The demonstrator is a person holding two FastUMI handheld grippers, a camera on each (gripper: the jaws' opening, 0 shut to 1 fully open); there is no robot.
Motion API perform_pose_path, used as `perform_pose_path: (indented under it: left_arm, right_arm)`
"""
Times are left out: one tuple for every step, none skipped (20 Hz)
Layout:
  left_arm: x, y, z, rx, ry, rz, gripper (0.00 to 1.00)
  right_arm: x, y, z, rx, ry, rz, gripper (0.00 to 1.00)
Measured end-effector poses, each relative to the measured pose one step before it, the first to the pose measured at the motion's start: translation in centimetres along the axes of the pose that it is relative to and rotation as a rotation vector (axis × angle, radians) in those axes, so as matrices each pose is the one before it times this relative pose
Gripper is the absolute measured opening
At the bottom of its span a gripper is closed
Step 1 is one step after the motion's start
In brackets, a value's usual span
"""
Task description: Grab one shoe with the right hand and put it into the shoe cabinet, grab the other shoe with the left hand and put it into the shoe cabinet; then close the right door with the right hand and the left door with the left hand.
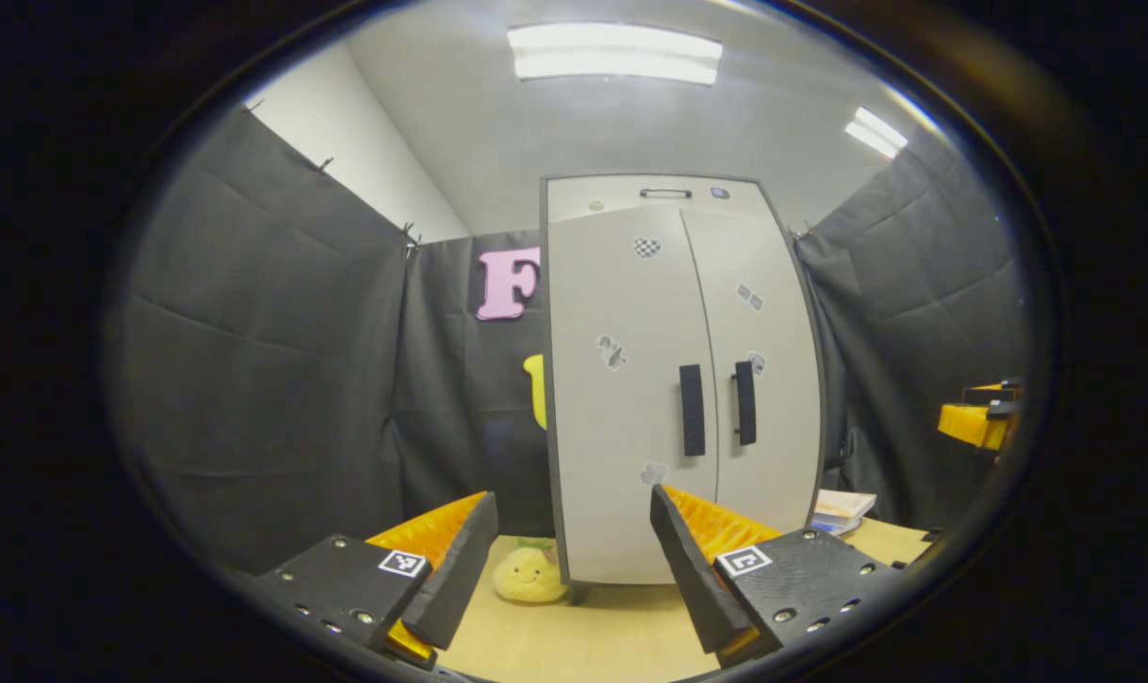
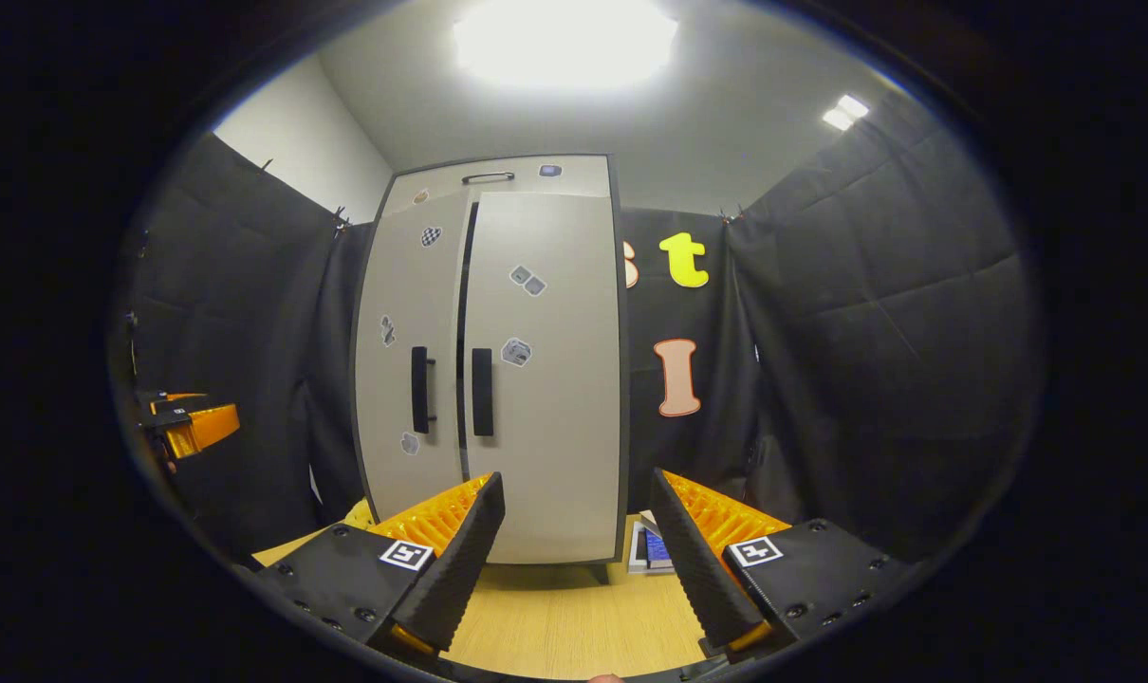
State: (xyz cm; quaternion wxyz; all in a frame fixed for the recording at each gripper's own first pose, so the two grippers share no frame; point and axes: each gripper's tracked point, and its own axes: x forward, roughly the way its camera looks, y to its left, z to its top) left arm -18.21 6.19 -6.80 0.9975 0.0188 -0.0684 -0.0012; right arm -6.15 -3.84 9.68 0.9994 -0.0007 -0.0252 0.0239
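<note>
The tall, flat-fronted cabinet (image 1: 678,379) stood on the pale wooden surface (image 1: 583,645), both smooth doors shut, two straight bar handles (image 1: 692,410) side by side. The left tongs (image 1: 574,541) and right tongs (image 2: 574,522) gaped empty. A round plush toy (image 1: 528,574) sat at seven o'clock of the cabinet, stacked books (image 1: 842,510) at four.

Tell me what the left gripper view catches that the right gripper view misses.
Left gripper view alone: a yellow smiling plush toy on the wooden floor at the cabinet's left corner. Right gripper view alone: a dark gap down the middle between the doors, the left door slightly ajar. Both: the tall grey two-door shoe cabinet, its black vertical handles, and stacked books at its right.
</note>
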Motion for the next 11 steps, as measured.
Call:
perform_pose_path:
  left_arm:
    - [-0.037,0.043,0.019,0.00032,-0.00053,0.0014,0.94]
    - [-0.002,0.048,0.041,0.00051,-0.00019,0.00222,0.94]
    - [-0.03,-0.007,0.01,0.00081,-0.00028,-0.00037,0.94]
    - [0.017,-0.014,-0.021,0.00067,-0.00138,0.00086,0.94]
    - [0.0,-0.02,-0.02,0.00019,0.00015,-0.00125,0.94]
    - [0.016,-0.032,-0.024,-0.00093,0.00094,-0.00135,0.94]
    - [-0.046,0.0,-0.004,-0.00093,0.00114,-0.00243,0.94]
    - [0.067,0.007,0.012,-0.00006,0.00007,0.00079,0.94]
    - [-0.016,0.042,0.008,0.00004,-0.0001,0.00097,0.94]
    - [-0.063,0.079,0.002,0.00038,0.00106,0.00404,0.94]
    - [-0.024,-0.013,0.007,0.00126,0.00037,0.00616,0.94]
  right_arm:
    - [-0.045,0.034,0.047,0.00193,-0.00096,-0.00061,0.98]
    - [-0.059,-0.003,-0.059,0.00271,-0.00044,0.00055,0.98]
    - [-0.053,0.037,-0.01,0.00068,-0.00067,0.00033,0.98]
    - [-0.109,-0.061,0.065,-0.00112,-0.00172,-0.00241,0.98]
    - [-0.11,-0.077,0.055,-0.0011,-0.00151,-0.00287,0.97]
    - [-0.122,0.059,-0.168,0.00075,-0.00007,-0.00132,0.97]
    - [-0.107,0.044,-0.026,0.0026,-0.00069,-0.00066,0.98]
    - [-0.009,0.086,0.025,0.00227,-0.00102,-0.00031,0.98]
    - [-0.072,0.062,0.094,-0.00061,-0.00077,-0.00052,0.98]
    - [-0.062,0.051,-0.132,-0.00267,-0.00051,-0.00077,0.97]
    - [-0.093,0.108,-0.022,-0.00268,0.00028,0.00062,0.97]
